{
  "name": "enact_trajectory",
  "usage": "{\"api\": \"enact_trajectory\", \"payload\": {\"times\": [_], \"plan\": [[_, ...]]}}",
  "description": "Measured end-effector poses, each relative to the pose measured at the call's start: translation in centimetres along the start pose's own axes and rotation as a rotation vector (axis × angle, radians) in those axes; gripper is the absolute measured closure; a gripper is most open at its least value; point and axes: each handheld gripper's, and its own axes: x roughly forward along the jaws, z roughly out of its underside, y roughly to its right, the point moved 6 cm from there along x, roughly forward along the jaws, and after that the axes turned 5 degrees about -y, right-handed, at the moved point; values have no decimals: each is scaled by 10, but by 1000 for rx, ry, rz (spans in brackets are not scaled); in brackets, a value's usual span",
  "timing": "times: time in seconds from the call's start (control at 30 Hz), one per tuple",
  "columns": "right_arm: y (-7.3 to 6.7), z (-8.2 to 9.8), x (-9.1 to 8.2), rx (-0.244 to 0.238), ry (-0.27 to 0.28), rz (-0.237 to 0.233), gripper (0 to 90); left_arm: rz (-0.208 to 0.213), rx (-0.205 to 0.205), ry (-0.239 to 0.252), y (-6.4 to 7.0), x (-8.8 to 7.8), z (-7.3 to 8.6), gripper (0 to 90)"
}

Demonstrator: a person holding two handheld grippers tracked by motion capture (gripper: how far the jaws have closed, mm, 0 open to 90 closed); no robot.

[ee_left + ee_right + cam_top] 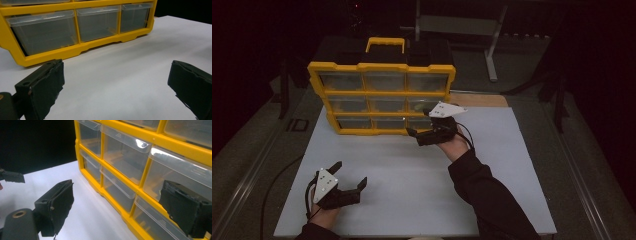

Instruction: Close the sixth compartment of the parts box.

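The yellow parts organizer (382, 97) stands upright at the counter's (412, 200) far edge; right tongs (419, 125) gape wide at its lower-right drawers, left tongs (349, 175) wide, well apart; no legible markings.

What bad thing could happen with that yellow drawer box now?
The right gripper is open right at the bottom-right drawer. Its far jaw sits against the clear front, so it might slip on the smooth plastic instead of catching the lip. The organizer stands upright on the board, and the left gripper is open and away from it, so a hard pull might slide or tip the whole thing.
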Motion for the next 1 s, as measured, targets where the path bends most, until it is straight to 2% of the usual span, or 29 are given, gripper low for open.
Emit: {"api": "enact_trajectory", "payload": {"times": [0.6,1.0], "plan": [[-9,0,-29,-14,23,-41,117,-4,1,3,-1,0,-1,16],[-15,15,-51,-52,40,-55,120,-4,3,5,-1,-1,-1,16]]}}
